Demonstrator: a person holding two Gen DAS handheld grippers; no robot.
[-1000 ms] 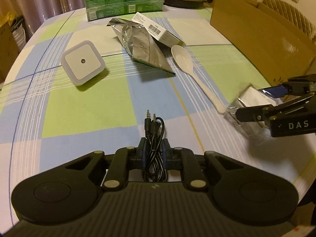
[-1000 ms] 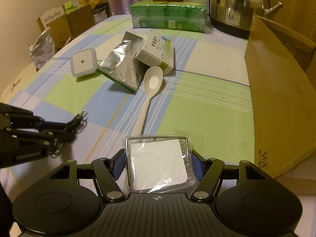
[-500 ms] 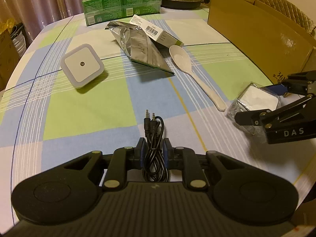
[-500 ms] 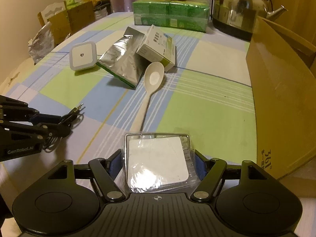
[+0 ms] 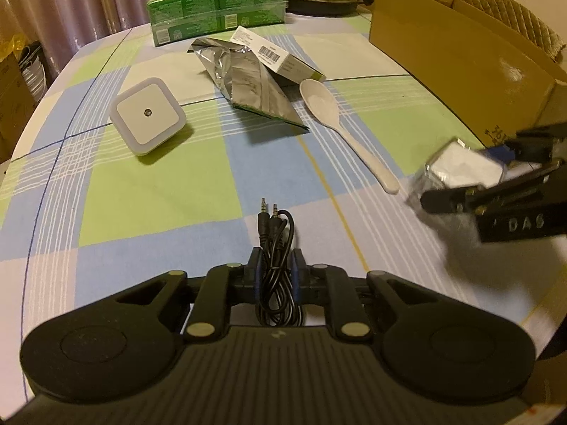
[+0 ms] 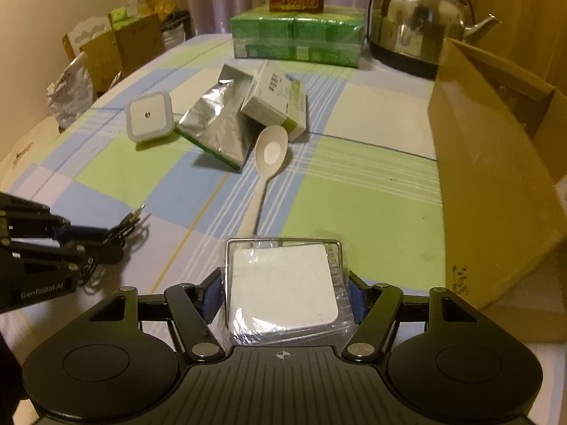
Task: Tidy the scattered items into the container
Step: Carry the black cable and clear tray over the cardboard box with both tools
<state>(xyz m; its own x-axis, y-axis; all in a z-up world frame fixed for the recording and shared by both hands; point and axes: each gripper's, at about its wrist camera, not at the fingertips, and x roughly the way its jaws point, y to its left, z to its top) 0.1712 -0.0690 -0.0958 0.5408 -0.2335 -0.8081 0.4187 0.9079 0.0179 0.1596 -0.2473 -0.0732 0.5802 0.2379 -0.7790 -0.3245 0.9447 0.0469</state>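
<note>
My left gripper is shut on a coiled black audio cable, whose two plugs stick out ahead of the fingers. My right gripper has a clear plastic packet with a white square inside between its blue pads. Its jaws are closing on the packet, which hangs above the cloth. In the left wrist view that gripper and packet appear blurred at the right, in front of the open cardboard box. In the right wrist view the left gripper is at the left edge.
On the checked tablecloth lie a white spoon, a silver foil pouch, a white-and-green carton and a square white night light. Green packs and a steel kettle stand at the back. The box fills the right side.
Both grips hold as before. The right gripper with its packet has shifted slightly and now looks blurred in the left wrist view. The left gripper has stayed put.
</note>
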